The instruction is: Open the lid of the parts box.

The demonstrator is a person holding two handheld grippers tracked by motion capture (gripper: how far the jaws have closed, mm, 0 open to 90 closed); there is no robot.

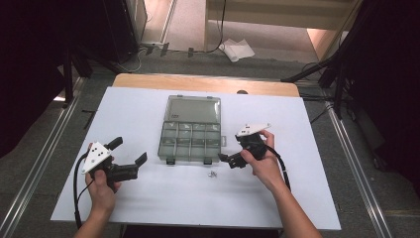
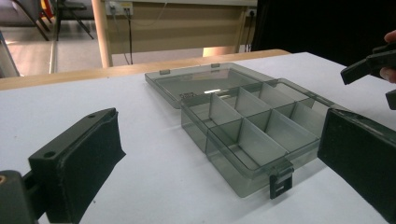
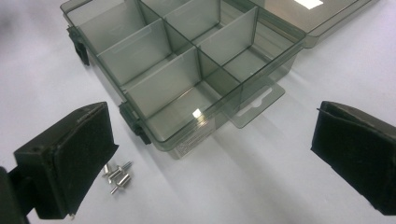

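Observation:
A clear grey compartment box (image 1: 190, 141) lies open mid-table, its lid (image 1: 193, 108) folded flat to the far side. Its compartments (image 3: 177, 60) look empty. A few small metal pins (image 1: 213, 174) lie on the white sheet just in front of the box's right latch. My left gripper (image 1: 130, 150) is held left of the box, open, with nothing between its jaws; the box (image 2: 243, 121) sits ahead of it. My right gripper (image 1: 227, 159) is open beside the box's front right corner. The pins (image 3: 116, 176) rest close to its left jaw, untouched.
The white sheet (image 1: 148, 198) covers a wooden table whose bare edge (image 1: 205, 83) shows at the back. Black stands and cables ring the table on the floor. In the left gripper view, the right gripper (image 2: 373, 70) pokes in at the far right.

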